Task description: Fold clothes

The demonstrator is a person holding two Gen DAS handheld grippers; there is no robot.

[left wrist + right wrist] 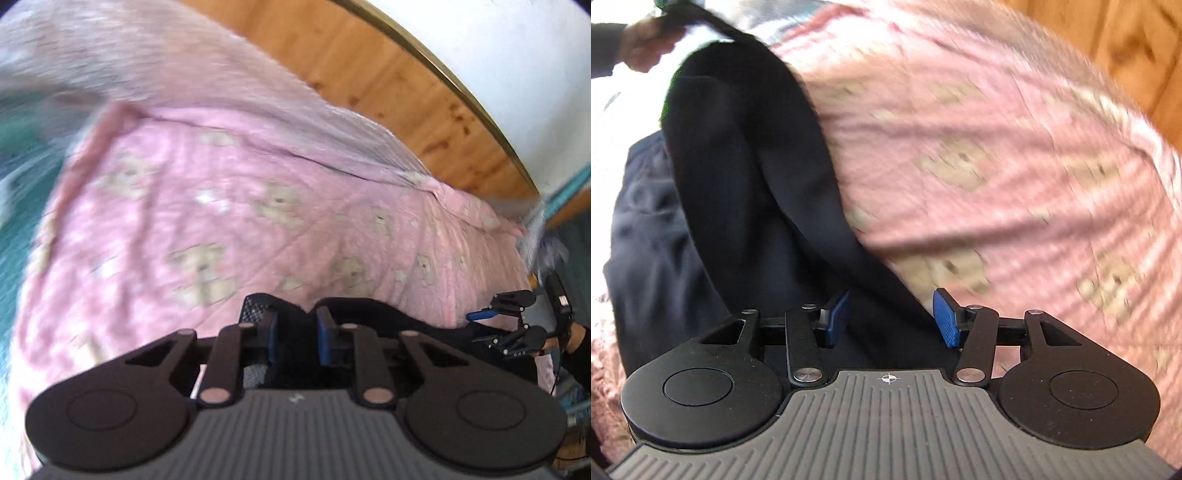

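A black garment (746, 166) lies rumpled on a pink bear-print blanket (997, 147), one long band of it rising to the top left toward a hand (642, 44). My right gripper (892, 317) stands open low over the garment's near end, and the cloth runs between its blue pads (946, 319) without being pressed. In the left wrist view my left gripper (297, 325) has its blue pads (325, 334) close together on a fold of the black garment (417, 325). That cloth stretches right toward the right gripper (495, 325).
The pink blanket (221, 203) covers most of the bed. A wooden headboard (388, 85) and a white wall (498, 55) rise behind it. Teal bedding (22, 177) shows at the left edge. Both views are blurred by motion.
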